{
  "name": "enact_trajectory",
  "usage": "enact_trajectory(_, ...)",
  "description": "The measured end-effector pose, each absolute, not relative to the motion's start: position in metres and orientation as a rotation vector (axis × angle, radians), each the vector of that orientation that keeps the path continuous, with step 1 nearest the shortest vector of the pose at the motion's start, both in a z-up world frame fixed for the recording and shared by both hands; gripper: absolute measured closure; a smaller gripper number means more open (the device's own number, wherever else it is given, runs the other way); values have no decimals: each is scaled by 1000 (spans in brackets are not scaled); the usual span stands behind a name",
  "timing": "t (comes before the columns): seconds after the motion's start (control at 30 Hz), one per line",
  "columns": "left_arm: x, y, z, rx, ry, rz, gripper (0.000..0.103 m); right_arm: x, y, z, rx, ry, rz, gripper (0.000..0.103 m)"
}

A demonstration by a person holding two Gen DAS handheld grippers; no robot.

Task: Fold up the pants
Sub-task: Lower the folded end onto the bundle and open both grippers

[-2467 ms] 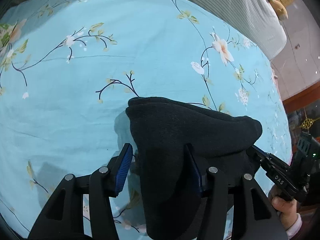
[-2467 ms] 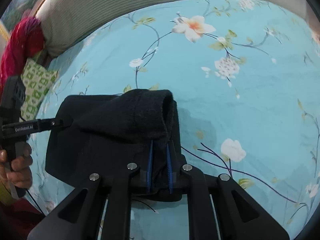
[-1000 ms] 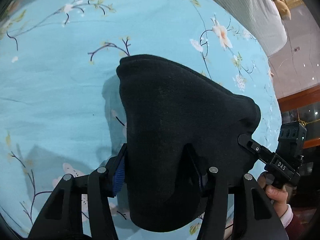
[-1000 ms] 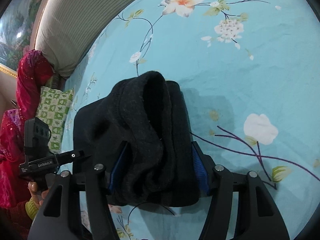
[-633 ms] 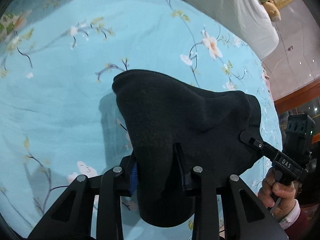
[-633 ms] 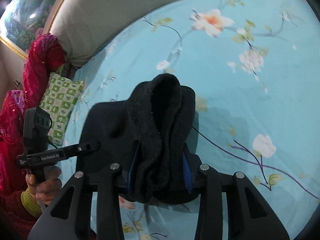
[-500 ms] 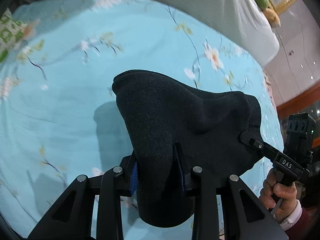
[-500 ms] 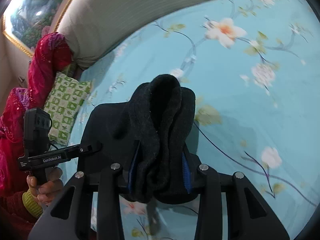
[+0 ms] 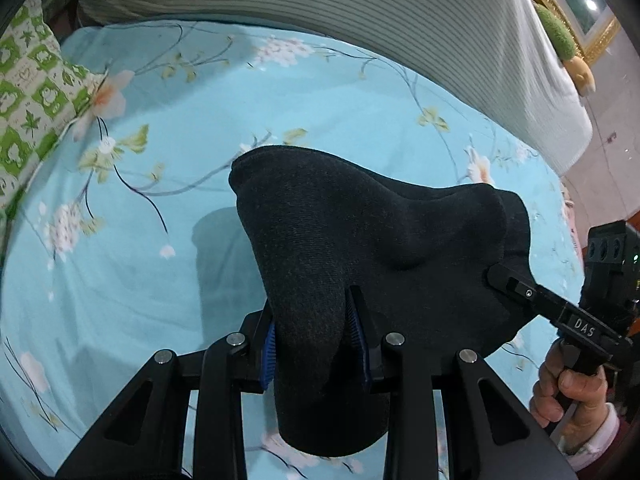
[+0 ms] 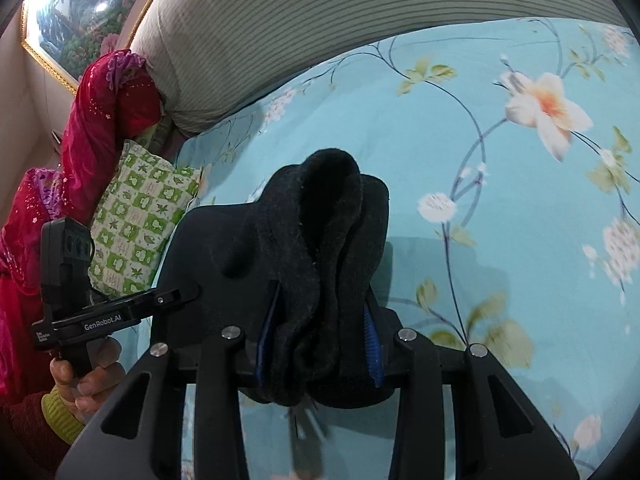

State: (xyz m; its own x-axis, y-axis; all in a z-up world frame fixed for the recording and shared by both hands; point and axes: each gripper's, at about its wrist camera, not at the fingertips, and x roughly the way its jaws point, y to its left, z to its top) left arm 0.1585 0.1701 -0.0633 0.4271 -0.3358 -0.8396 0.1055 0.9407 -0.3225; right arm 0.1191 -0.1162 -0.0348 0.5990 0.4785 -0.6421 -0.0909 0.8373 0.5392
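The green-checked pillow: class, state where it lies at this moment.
In the left wrist view the green-checked pillow lies at the far left edge of the floral bedsheet, left of the held black pants, below the striped headboard cushion.

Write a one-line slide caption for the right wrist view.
Right tool clamps bunched black knit pants above a turquoise floral bedsheet; left tool grips their other side.

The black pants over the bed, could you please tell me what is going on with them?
A person is folding the black pants with a handheld gripper in each hand. The left gripper and the right gripper are each shut on a thick bunch of the fabric at opposite ends. The bundle hangs between them, lifted above the floral bedsheet, casting a shadow on it.
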Motion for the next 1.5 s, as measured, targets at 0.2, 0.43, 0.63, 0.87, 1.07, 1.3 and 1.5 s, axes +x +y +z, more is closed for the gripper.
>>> enact_trajectory(0.2,167,171,-79,-213,1122,-261,70,137,-114,-51,508,927,340,62)
enact_trajectory(0.43,168,174,-92,-217,1134,-263,59,140,-128,-68,526,964,330,55)
enact_trajectory(0.63,169,176,-97,-214,1137,-251,48,143,-127,-70,508,962,330,53)
enact_trajectory(0.87,163,184,-96,-223,1128,-197,30,142,-128,-69,513,965,330,53)
enact_trajectory(1.07,149,186,-88,-195,1105,-149,29,133,-130,-57,497,940,302,50)
enact_trajectory(1.3,130,184,-82,-168,1088,-88,24,114,-123,-43,417,893,267,36)
enact_trajectory(1.5,110,173,-73,-88,1062,-31,23,100,-115,-39,351,880,261,32)
